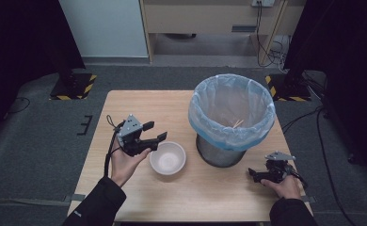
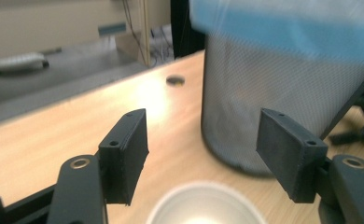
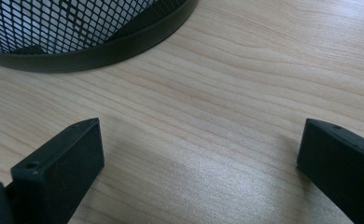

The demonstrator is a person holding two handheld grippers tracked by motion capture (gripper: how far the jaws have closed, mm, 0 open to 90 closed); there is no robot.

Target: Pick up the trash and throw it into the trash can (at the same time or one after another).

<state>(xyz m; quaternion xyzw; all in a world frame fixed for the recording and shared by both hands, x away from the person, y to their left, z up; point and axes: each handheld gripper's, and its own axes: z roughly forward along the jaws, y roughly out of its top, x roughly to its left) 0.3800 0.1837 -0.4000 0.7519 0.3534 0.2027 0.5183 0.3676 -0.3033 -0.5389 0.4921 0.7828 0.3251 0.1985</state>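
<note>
1. Bowl (image 1: 167, 158): a small white bowl, empty as far as the high view shows, stands upright on the counter (image 1: 139, 106) left of centre, just left of the bin and apart from it.
2. Left gripper (image 1: 154, 131) hovers at the bowl's left rim with its jaws spread and nothing between them; in the left gripper view the bowl's rim (image 2: 206, 205) lies just below and ahead of the jaws, so I judge the grasp not yet made.
3. Wire-mesh waste bin (image 1: 221, 150) with a pale blue liner (image 1: 232, 110) stands right of centre; something thin and pale, perhaps wooden sticks, lies at the bottom, too small to tell.
4. Right gripper (image 1: 259, 175) rests low on the counter at the near right, just beside the bin's base (image 3: 101, 49), jaws spread wide over bare wood.
5. Progress, as a judgement: the bowl looks emptied and is set on the counter; taking hold of it is what remains in hand.
6. Room: wide bare counter lies behind the bowl and to its left, and a strip in front before the near edge. The tight side is the right, where the bin stands near the bowl; the bin also sits close to the counter's right edge.
</note>
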